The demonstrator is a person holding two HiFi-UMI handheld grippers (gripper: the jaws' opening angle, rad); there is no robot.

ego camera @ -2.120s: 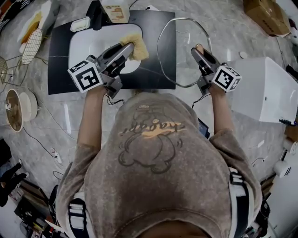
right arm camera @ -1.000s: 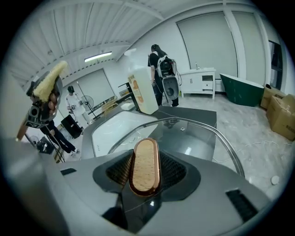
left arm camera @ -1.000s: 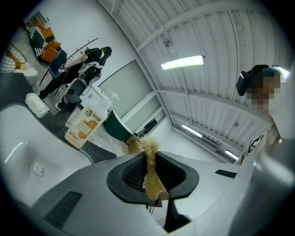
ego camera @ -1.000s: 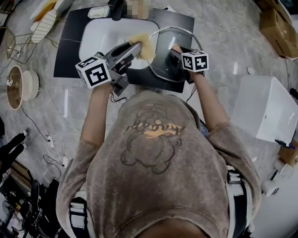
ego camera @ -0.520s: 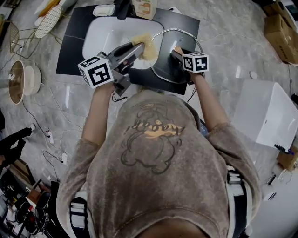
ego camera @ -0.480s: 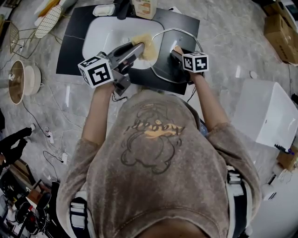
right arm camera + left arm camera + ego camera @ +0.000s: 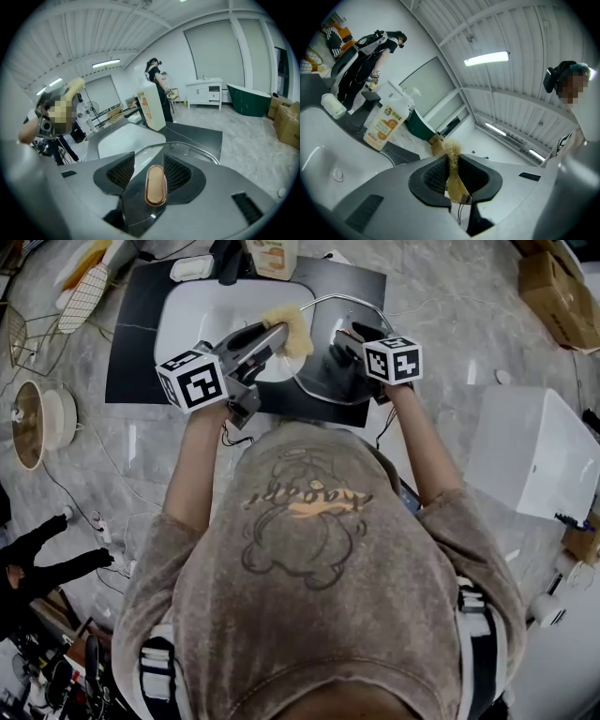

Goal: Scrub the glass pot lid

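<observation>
My right gripper (image 7: 343,341) is shut on the copper-coloured knob (image 7: 155,185) of the glass pot lid (image 7: 323,367). Its jaws have just been opening a little, with the knob still between them. The lid hangs tilted over the black mat, its metal rim (image 7: 190,151) arching ahead of the jaws. My left gripper (image 7: 278,333) is shut on a yellow fibrous scrubber (image 7: 289,326), held level over the white sink (image 7: 187,315) just left of the lid. The scrubber (image 7: 454,173) is pinched flat between the left gripper (image 7: 457,182) pads.
A black mat (image 7: 131,352) surrounds the sink. A soap bottle (image 7: 272,254) stands behind it, also seen as the bottle (image 7: 383,123). A white box (image 7: 534,446) sits at right, cardboard boxes (image 7: 548,287) at far right, a round pot (image 7: 33,423) at left.
My right gripper has risen slightly with the lid, which now tilts more and sits closer to the scrubber. The left gripper has stayed in place with the scrubber.
</observation>
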